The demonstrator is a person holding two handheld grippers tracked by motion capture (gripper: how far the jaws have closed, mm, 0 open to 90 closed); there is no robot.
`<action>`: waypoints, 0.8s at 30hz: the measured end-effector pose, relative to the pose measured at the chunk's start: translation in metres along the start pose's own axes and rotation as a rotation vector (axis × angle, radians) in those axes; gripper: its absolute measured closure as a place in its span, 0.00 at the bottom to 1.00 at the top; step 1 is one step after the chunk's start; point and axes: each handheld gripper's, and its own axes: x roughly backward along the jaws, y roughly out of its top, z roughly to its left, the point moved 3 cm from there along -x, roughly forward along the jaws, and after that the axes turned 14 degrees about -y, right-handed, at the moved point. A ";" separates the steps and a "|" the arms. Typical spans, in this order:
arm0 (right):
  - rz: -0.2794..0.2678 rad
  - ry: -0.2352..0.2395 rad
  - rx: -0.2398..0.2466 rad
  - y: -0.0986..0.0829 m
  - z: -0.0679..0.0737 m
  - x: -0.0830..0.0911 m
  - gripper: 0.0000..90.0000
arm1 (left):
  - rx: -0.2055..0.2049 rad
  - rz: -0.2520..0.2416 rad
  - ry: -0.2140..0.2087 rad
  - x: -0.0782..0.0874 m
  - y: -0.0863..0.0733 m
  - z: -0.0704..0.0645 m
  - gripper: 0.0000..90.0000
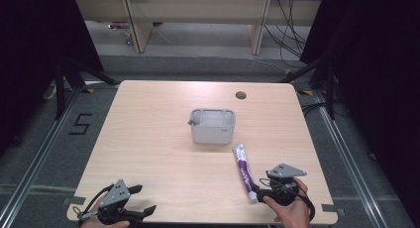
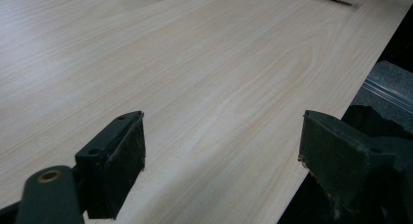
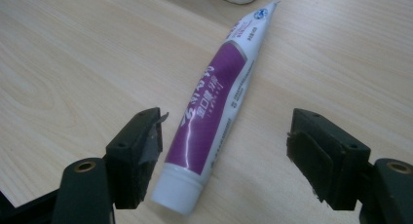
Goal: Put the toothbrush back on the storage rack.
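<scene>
Looks like the approach stage of a pick on the toothpaste tube (image 1: 244,172), with nothing gripped yet. Lies flat on the table (image 1: 158,153), right of centre and near the front edge, crimped end aimed toward the grey bin (image 1: 213,134) and white cap toward the person. Holds the right gripper (image 1: 261,189) low at the cap end, jaws spread wide and empty. Seen from the right gripper view, straddles the tube (image 3: 209,107) unevenly with that gripper (image 3: 224,136): one jaw just beside the shoulder of the tube, perhaps brushing it, hard to tell; the other well apart on the far side. Keeps the left gripper (image 1: 146,198) out of the work at the front left corner, jaws likewise apart over bare wood in the left gripper view (image 2: 221,141), clamped on nothing. Calls next, most likely, for a small sideways shift to centre the tube between the pads, a slight push forward past the cap onto the firmer shoulder, then a gentle squeeze across the width. Needs care there: a soft, round, glossy body, apt to roll off or slip out if pinched off-centre, and apt to dent if pinched hard. Points after that, probably, to a lift and a carry toward the bin, which stands just beyond the crimped end.
</scene>
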 end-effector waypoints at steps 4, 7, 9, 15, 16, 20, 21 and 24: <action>0.043 0.007 -0.029 0.005 0.006 -0.003 0.32 | -0.011 0.024 0.014 0.003 -0.002 0.000 0.18; 0.045 0.004 0.000 0.009 0.004 -0.008 0.32 | -0.003 0.018 0.022 0.007 -0.002 -0.001 0.18; 0.055 0.013 -0.019 0.011 0.006 -0.010 0.32 | 0.005 0.000 0.032 0.007 -0.002 -0.001 0.18; 0.043 0.018 0.028 0.013 0.002 -0.019 0.32 | -0.003 0.020 0.031 0.008 -0.007 -0.002 0.18; 0.046 0.022 0.021 0.013 0.002 -0.020 0.32 | -0.003 0.025 0.036 0.009 -0.007 -0.001 0.18; 0.072 0.010 0.001 0.014 0.003 -0.020 0.32 | -0.005 0.032 0.047 0.012 -0.009 0.001 0.18; 0.085 0.014 -0.013 0.015 0.005 -0.020 0.32 | -0.003 0.031 0.049 0.011 -0.010 0.001 0.18; 0.086 0.008 0.007 0.016 0.004 -0.023 0.31 | -0.010 0.036 0.053 0.011 -0.010 0.001 0.18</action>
